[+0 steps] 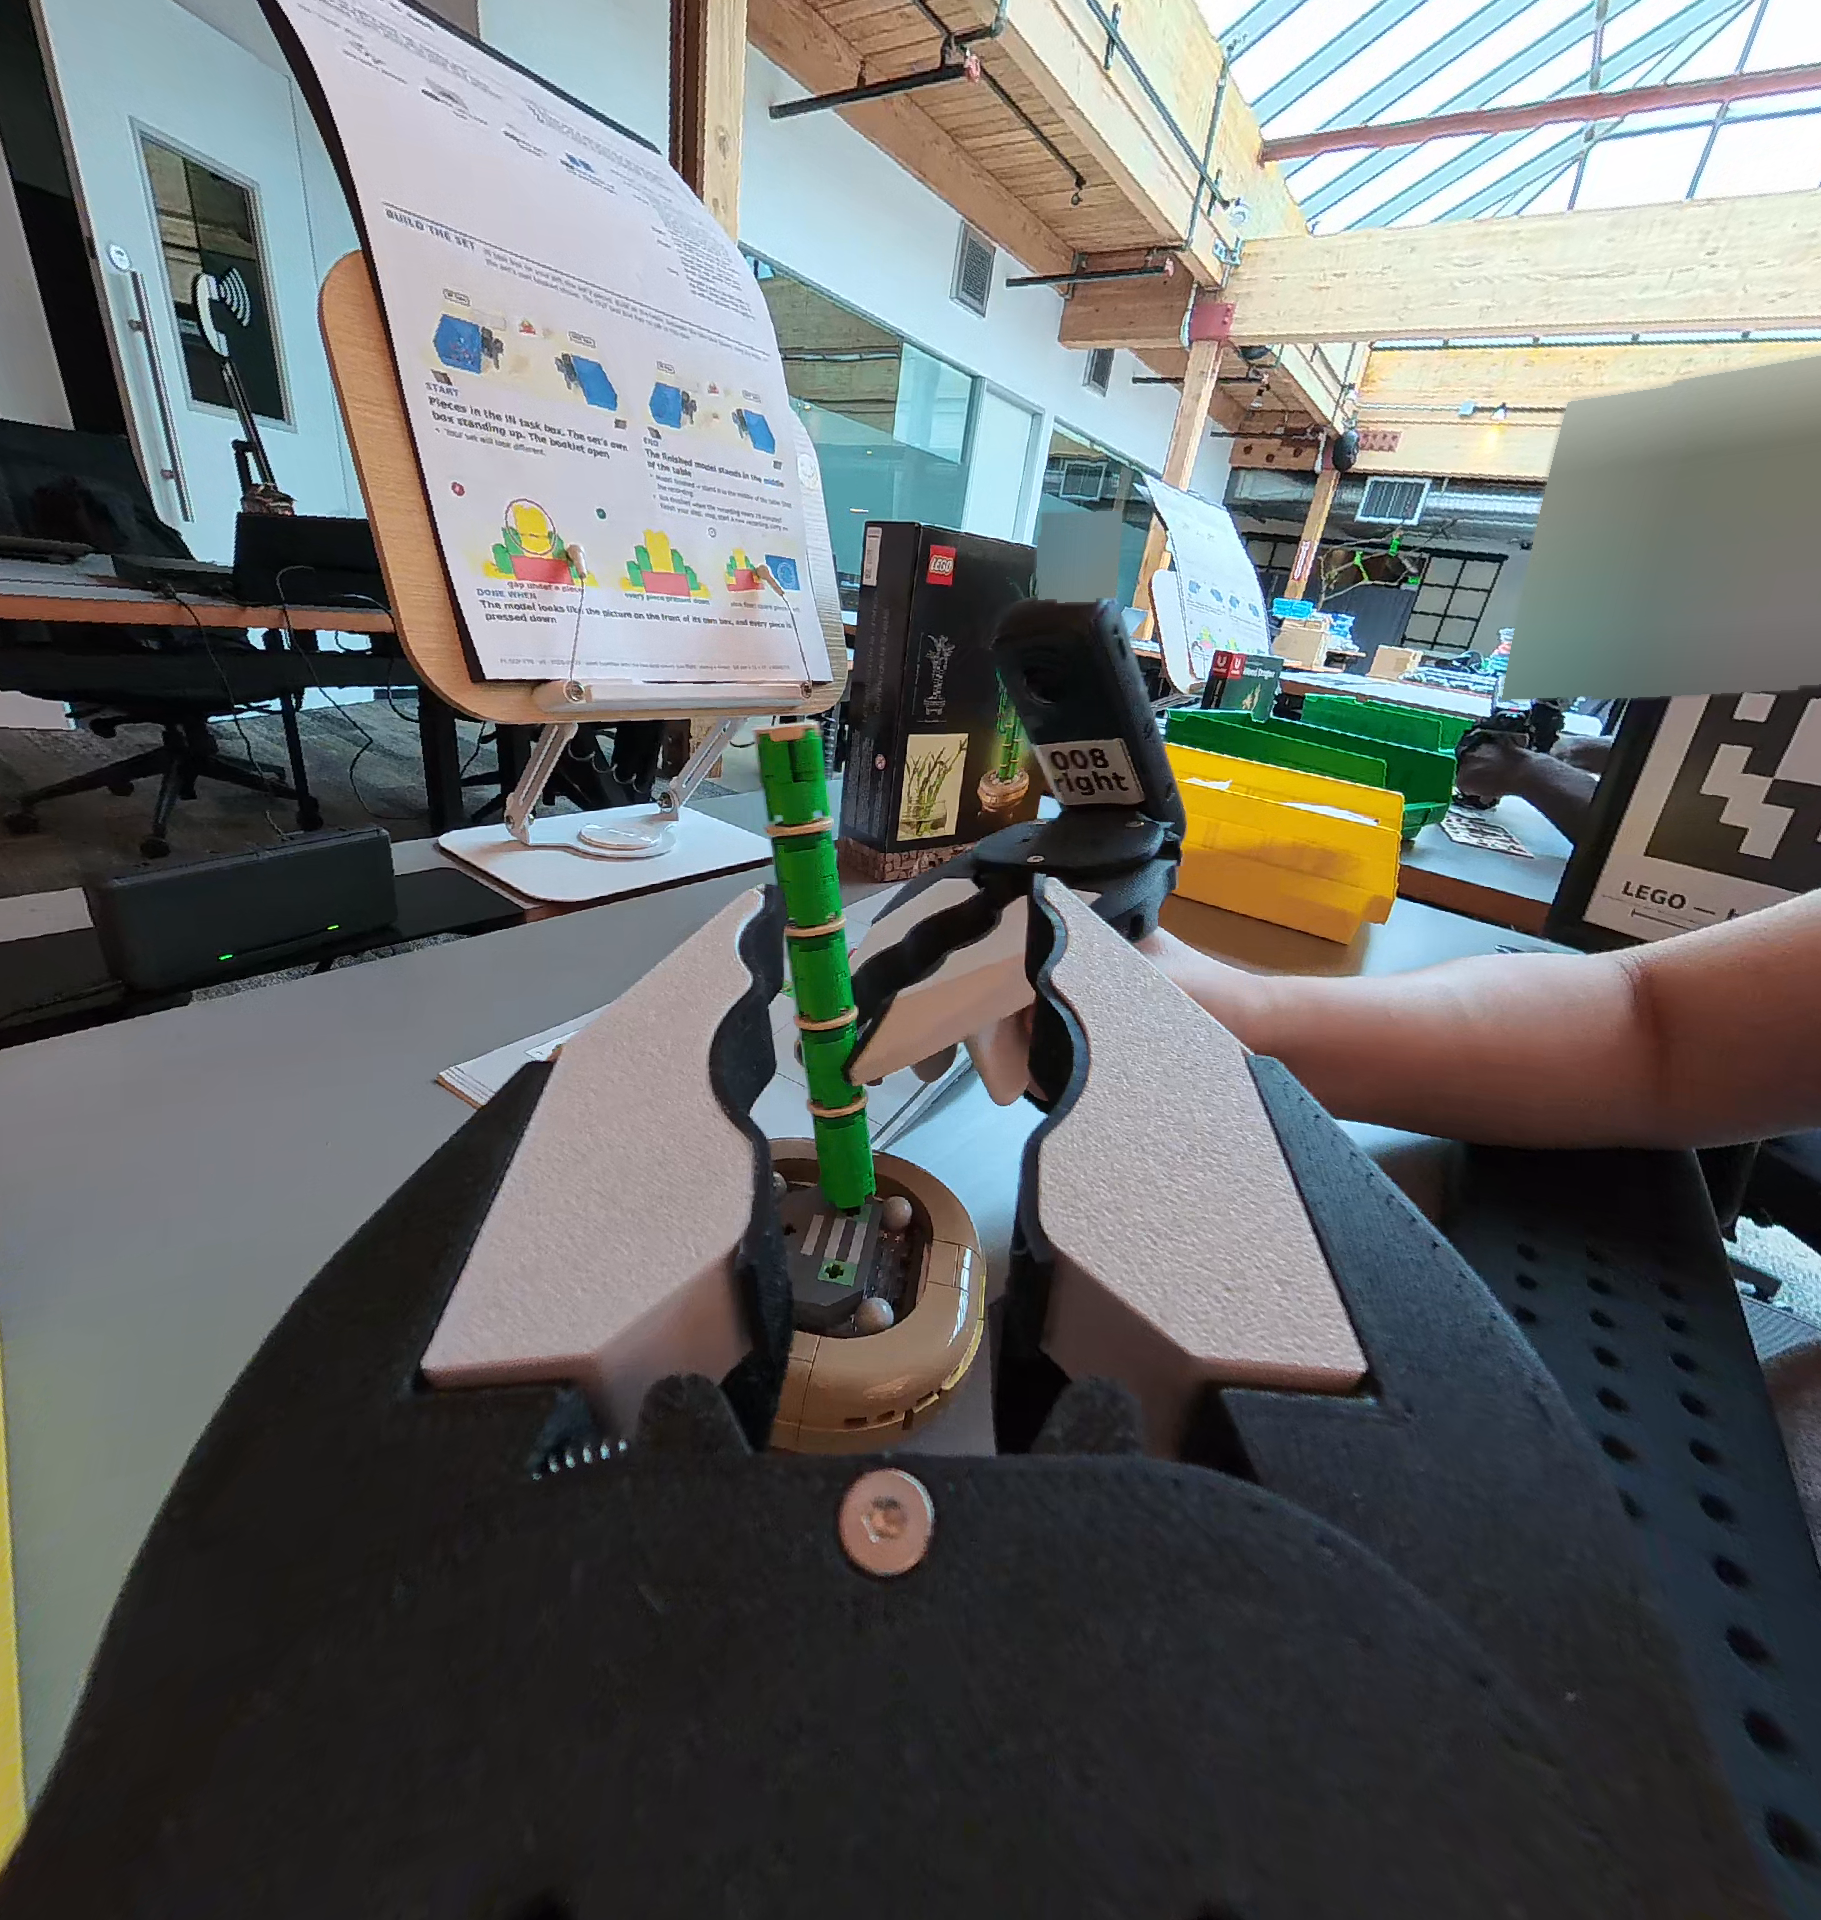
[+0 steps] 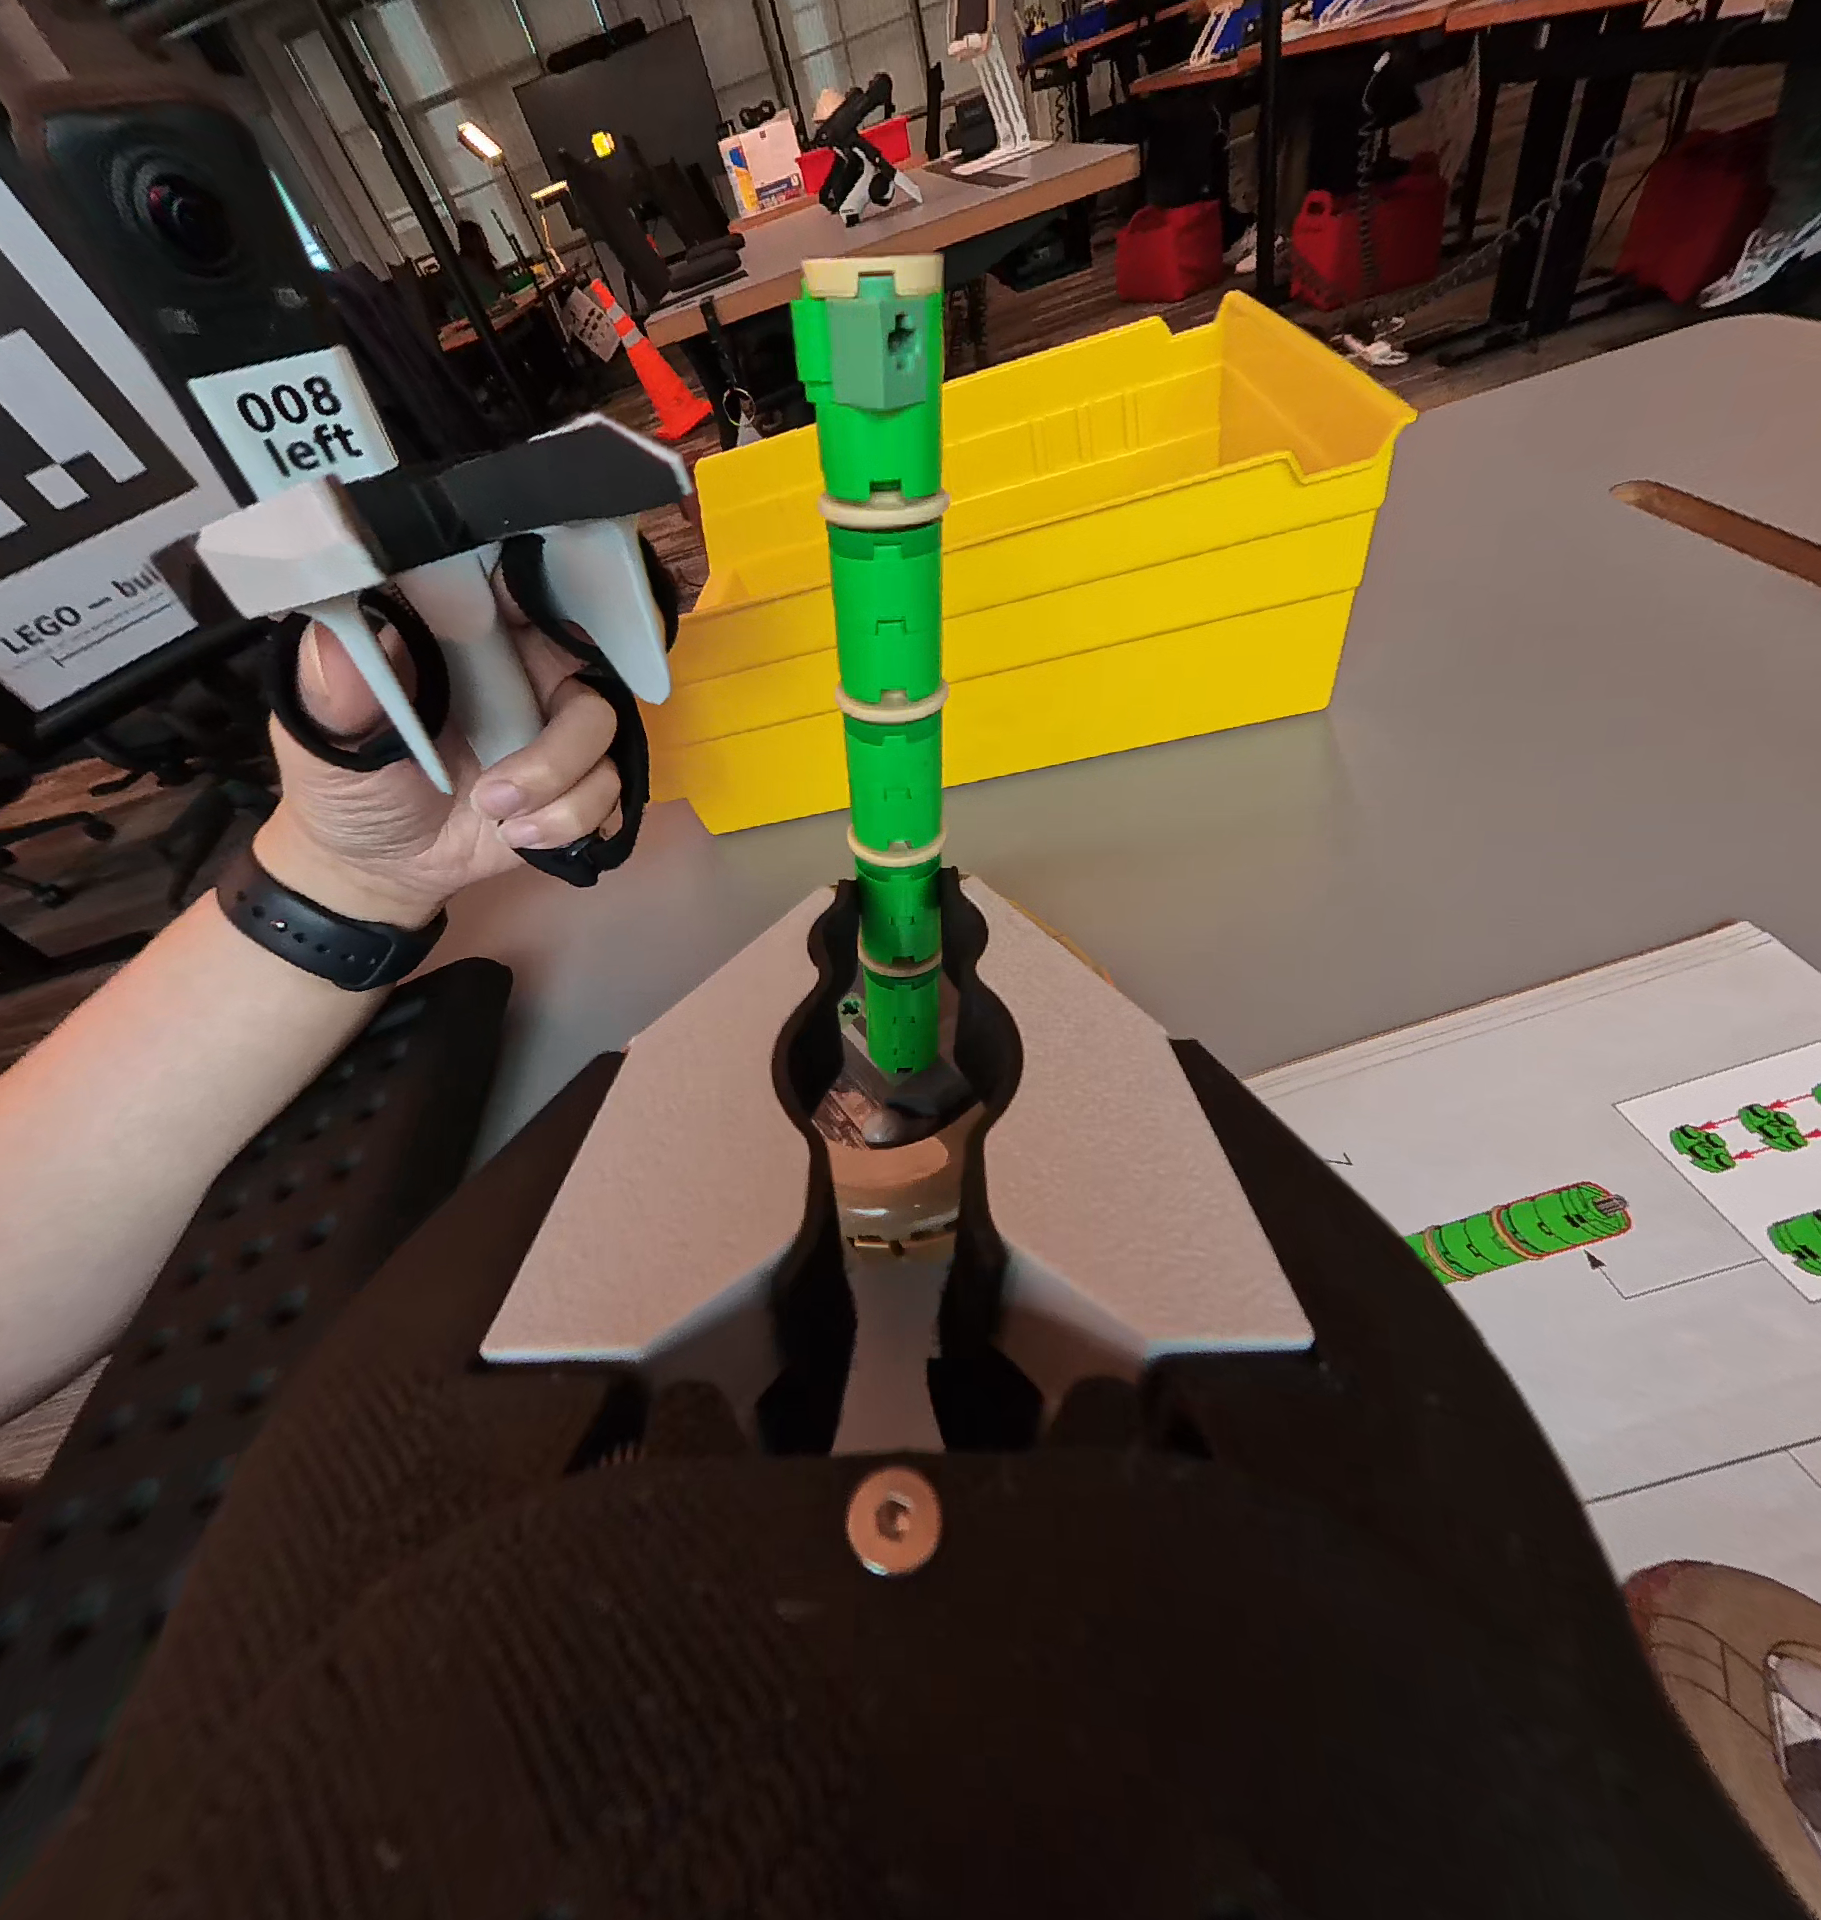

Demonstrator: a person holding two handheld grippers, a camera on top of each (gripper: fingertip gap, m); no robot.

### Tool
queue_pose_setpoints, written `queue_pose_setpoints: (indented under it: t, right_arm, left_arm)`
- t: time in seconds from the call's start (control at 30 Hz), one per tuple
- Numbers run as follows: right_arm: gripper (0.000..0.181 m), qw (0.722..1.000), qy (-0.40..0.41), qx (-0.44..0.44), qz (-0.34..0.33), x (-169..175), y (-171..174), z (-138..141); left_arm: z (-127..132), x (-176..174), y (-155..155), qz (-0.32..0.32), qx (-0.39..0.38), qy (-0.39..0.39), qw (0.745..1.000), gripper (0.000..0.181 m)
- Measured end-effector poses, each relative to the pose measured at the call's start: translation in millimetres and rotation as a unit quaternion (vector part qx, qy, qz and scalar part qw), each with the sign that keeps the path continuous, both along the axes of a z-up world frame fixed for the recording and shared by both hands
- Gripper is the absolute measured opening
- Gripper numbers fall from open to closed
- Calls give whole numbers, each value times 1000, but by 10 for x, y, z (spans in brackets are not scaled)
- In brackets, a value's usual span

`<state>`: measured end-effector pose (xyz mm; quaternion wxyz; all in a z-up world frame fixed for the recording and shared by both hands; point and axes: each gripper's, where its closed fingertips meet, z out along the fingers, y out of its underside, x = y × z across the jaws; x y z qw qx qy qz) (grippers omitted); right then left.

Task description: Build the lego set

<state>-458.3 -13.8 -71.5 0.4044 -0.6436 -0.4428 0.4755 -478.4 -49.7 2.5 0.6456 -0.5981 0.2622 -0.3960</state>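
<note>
A tall green bamboo stalk of stacked segments with tan rings stands in a round tan pot on the grey table. My right gripper is shut on the stalk at a low segment, just above the pot. It shows beyond the stalk in the left wrist view. A grey piece sits near the stalk's top. My left gripper is open and empty. The pot and stalk show between its fingers. In the right wrist view it hangs left of the stalk, apart from it.
A yellow bin stands behind the stalk, a green bin beyond it. The open instruction booklet lies to the right. The set's black box, a sheet on a stand and a marker board stand at the back. One gripper's finger ends stand about 9 centimeters off the other's.
</note>
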Motion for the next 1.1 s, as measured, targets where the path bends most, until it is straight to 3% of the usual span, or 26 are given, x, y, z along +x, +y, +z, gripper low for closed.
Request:
queue_pose_setpoints:
  t: [0.4, 1.1]
  right_arm:
    - [15, 995, -14, 96, -12, 3, -96, 13]
    - [15, 998, -28, 58, -12, -1, -78, 5]
  left_arm:
    - [18, -11, -11, 3, 3, -4, 1000, 45]
    - [-189, 273, 228, -8, -45, 18, 999, 47]
